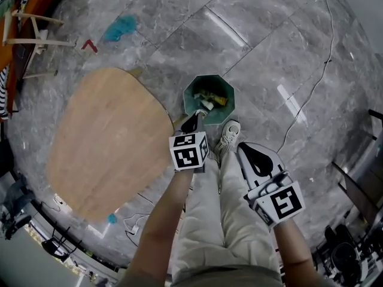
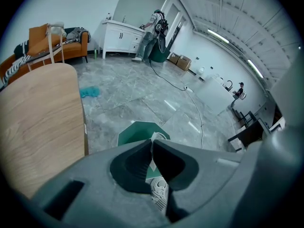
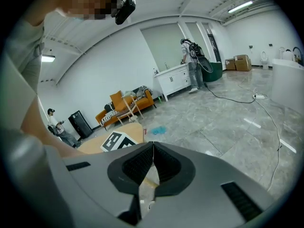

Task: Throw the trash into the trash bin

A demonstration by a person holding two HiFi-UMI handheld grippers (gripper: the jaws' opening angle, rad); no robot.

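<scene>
The trash bin [image 1: 190,94] stands open-topped, reachable from above; the wooden table [image 1: 108,142] edges close beside it.

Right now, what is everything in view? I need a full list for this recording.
trash bin: one, green, on the floor ahead of the person's feet
trash: several pieces, yellow and white, inside the bin
table: one, light wood, left of the bin
cloth-like thing: one, teal, on the floor beyond the table
small thing: one, red, on the floor near the teal one
sofa: one, orange, by the far wall
cabinet: one, white, against the far wall
cable: one, dark, across the floor
shoe: one, pale, beside the bin
left gripper: one, grey, jaws together and empty, aimed down at the bin
right gripper: one, grey, jaws together and empty
</scene>
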